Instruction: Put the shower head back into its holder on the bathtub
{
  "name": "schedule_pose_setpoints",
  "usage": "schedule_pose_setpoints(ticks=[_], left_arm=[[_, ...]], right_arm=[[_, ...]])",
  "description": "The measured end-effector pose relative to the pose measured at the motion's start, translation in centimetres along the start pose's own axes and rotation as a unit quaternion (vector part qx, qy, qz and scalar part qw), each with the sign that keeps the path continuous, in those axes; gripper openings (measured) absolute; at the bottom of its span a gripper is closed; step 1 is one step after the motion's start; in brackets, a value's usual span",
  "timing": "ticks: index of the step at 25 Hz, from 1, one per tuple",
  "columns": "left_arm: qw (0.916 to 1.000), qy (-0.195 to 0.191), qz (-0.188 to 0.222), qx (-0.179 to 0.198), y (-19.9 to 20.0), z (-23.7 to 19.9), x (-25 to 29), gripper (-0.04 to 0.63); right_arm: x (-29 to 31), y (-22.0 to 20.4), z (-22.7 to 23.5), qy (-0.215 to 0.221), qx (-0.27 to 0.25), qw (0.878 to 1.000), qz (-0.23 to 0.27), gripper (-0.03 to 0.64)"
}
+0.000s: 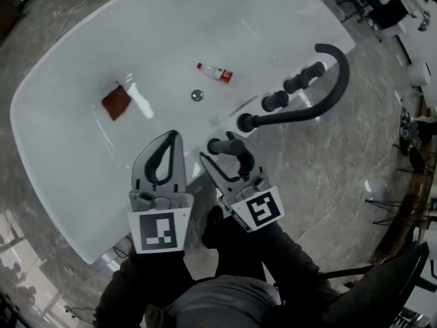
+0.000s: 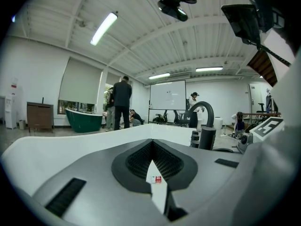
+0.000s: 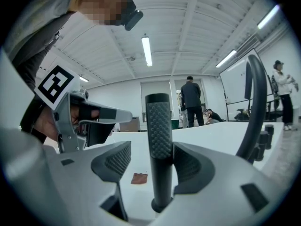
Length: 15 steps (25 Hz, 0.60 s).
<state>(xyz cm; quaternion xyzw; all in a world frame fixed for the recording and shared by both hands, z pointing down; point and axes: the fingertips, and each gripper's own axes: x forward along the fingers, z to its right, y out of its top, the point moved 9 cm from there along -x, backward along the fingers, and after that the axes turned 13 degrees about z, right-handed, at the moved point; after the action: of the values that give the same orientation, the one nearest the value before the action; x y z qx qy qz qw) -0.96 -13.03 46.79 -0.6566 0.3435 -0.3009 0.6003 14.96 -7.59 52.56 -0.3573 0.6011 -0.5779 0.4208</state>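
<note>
The black shower head (image 1: 225,146) stands upright at the near rim of the white bathtub (image 1: 68,156), its lower end set down into the rim. My right gripper (image 1: 229,162) is open around it. In the right gripper view the ribbed handle (image 3: 160,135) rises between the two pads, clear of the left pad and close beside the right one. My left gripper (image 1: 174,137) hovers over the tub just left of it, shut with nothing held; its tips (image 2: 152,147) meet in the left gripper view.
A black arched faucet (image 1: 321,94) with two knobs (image 1: 304,77) stands on the rim to the right. Inside the tub lie a small bottle (image 1: 217,73), the drain (image 1: 197,95) and a brown cloth (image 1: 116,102). People (image 2: 122,102) stand far across the hall.
</note>
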Motion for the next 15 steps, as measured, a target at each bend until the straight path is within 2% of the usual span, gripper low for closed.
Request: schedule_pose_setpoints(ticks=[1,4,15], left_arm=[[1.0,0.002,-0.002,0.0,0.0,0.2,0.1,0.003],[0.9992,-0.003,0.021,0.032,0.6,0.8,0.5,0.003],[0.9992,-0.009,0.021,0.033,0.4,1.2,0.9,0.003]], right_arm=[[-0.1,0.1,0.2,0.003,0.002,1.0,-0.003,0.265],[-0.3,0.6,0.6,0.002,0.021,1.0,-0.003,0.265],[-0.3,0.8,1.1,-0.01,0.02,1.0,-0.002,0.264]])
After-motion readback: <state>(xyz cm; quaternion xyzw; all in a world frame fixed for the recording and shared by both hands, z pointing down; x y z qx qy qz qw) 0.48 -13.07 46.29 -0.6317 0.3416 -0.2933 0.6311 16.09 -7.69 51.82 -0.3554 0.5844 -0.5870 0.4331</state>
